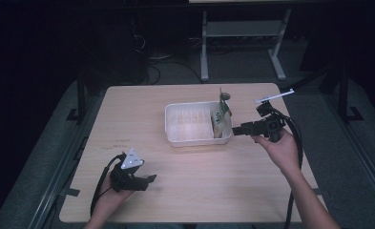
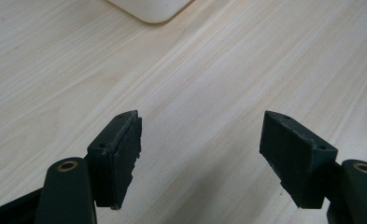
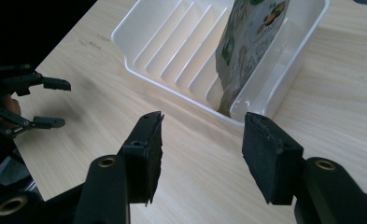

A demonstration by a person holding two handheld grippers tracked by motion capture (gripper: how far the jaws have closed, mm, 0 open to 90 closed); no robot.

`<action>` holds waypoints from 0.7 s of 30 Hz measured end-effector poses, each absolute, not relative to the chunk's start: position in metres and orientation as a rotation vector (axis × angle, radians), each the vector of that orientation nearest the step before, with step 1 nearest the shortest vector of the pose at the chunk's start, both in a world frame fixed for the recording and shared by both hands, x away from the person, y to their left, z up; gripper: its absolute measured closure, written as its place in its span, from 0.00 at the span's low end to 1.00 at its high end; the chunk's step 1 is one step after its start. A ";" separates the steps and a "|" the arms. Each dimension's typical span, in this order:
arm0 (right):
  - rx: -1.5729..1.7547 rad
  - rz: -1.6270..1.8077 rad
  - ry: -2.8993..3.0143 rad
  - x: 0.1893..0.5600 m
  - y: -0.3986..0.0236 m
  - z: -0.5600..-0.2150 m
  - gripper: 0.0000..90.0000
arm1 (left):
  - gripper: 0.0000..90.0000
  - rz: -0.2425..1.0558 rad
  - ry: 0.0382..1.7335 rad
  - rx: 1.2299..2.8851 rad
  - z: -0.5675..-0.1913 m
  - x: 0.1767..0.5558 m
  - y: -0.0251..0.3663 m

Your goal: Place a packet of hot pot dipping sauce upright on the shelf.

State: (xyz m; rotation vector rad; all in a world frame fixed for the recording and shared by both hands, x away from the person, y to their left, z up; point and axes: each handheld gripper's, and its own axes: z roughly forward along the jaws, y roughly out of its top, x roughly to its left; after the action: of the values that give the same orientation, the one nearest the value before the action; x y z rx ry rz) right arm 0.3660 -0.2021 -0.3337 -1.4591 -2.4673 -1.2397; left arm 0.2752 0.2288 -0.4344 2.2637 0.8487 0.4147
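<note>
A white ribbed plastic tray (image 1: 189, 138) sits mid-table; its rim (image 3: 181, 92) also appears in the right gripper view. A printed pouch (image 1: 220, 118) stands upright at the tray's right end, leaning on the end wall (image 3: 251, 44). My right gripper (image 1: 236, 130) hovers just right of the tray, open (image 3: 202, 123) with nothing between its jaws, pointing at the pouch's corner. My left gripper (image 1: 147, 180) rests low near the table's front left, open (image 2: 200, 128) over bare wood. It also appears far off (image 3: 55, 103) in the right gripper view.
The light wooden table (image 1: 128, 109) ends at dark floor on all sides. A corner of the tray (image 2: 151, 9) lies ahead of the left gripper. Metal desk legs (image 1: 204, 43) stand behind the table. A small dark object (image 1: 224, 96) lies just beyond the tray.
</note>
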 end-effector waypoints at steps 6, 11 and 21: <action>-1.447 -1.247 -2.461 0.357 -0.205 -0.341 0.52 | 0.32 0.416 0.850 2.264 -0.434 0.275 0.229; -1.439 -1.240 -2.463 0.351 -0.206 -0.348 0.51 | 0.32 0.416 0.850 2.265 -0.434 0.275 0.229; -1.422 -1.245 -2.452 0.337 -0.209 -0.360 0.51 | 0.32 0.418 0.848 2.260 -0.434 0.275 0.229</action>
State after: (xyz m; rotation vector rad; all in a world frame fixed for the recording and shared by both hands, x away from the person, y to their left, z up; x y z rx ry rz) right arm 0.3374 -0.2090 -0.3603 -1.4218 -2.4525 -1.2447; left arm 0.2749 0.2294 -0.4339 2.2596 0.8485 0.4178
